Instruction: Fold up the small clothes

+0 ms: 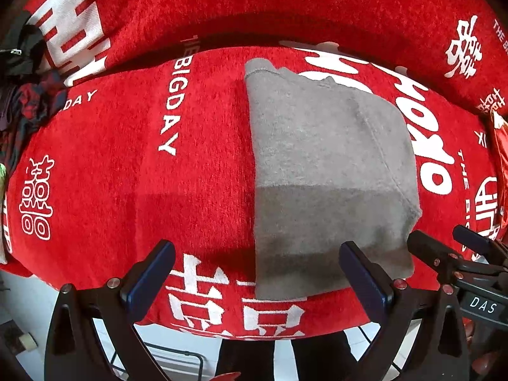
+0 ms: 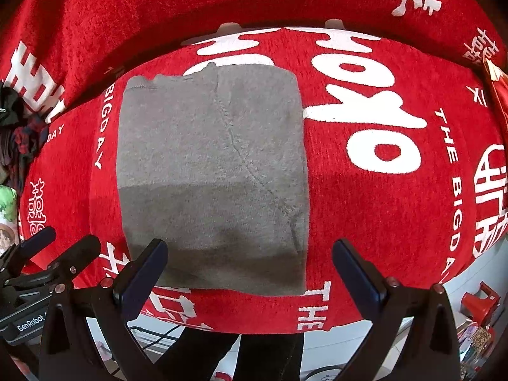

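Note:
A grey knitted garment [image 1: 330, 171] lies folded into a neat rectangle on the red blanket [image 1: 127, 158], its near edge close to the blanket's front edge. In the right wrist view the same grey garment [image 2: 212, 171] fills the centre-left, with a seam running diagonally across it. My left gripper [image 1: 257, 270] hovers open above the garment's near left corner, holding nothing. My right gripper [image 2: 250, 266] hangs open over the garment's near edge, also holding nothing. Each gripper appears at the edge of the other's view.
The red blanket [image 2: 381, 190] with white lettering covers a seat and its backrest. A heap of dark clothes [image 1: 22, 95] lies at the far left. Below the front edge are a white floor [image 1: 28, 304] and a person's dark trouser legs [image 2: 254, 358].

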{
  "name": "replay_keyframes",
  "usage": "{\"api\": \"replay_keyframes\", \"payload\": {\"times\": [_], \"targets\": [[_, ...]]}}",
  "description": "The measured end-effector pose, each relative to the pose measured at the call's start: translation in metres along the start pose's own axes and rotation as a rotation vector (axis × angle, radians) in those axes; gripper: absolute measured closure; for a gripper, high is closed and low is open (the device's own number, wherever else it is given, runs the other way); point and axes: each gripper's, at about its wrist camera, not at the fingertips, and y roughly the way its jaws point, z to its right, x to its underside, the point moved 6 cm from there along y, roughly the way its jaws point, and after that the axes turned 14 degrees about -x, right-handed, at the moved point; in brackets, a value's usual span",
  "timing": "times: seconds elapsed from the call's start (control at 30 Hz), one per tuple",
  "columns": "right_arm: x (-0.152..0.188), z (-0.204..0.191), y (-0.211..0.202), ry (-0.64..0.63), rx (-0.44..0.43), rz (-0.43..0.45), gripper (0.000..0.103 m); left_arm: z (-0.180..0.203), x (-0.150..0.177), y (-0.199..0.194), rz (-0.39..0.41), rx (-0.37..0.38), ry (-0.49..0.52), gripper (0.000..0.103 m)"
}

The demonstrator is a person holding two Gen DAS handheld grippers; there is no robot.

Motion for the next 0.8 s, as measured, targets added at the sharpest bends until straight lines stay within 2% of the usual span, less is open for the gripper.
{"api": "replay_keyframes", "payload": {"times": [0.53, 0.8], "targets": [[-0.0022, 0.0014, 0.0012, -0.001, 0.010, -0.009, 0.000, -0.0014, 0.0029, 0.0081, -0.040, -0.030, 0.020, 0.000], [-0.0044, -0.0010, 0.0007, -0.019, 0.023, -0.007, 0.000, -0.0067, 0.0018, 0.0048, 0.014, -0.078, 0.043, 0.000]]}}
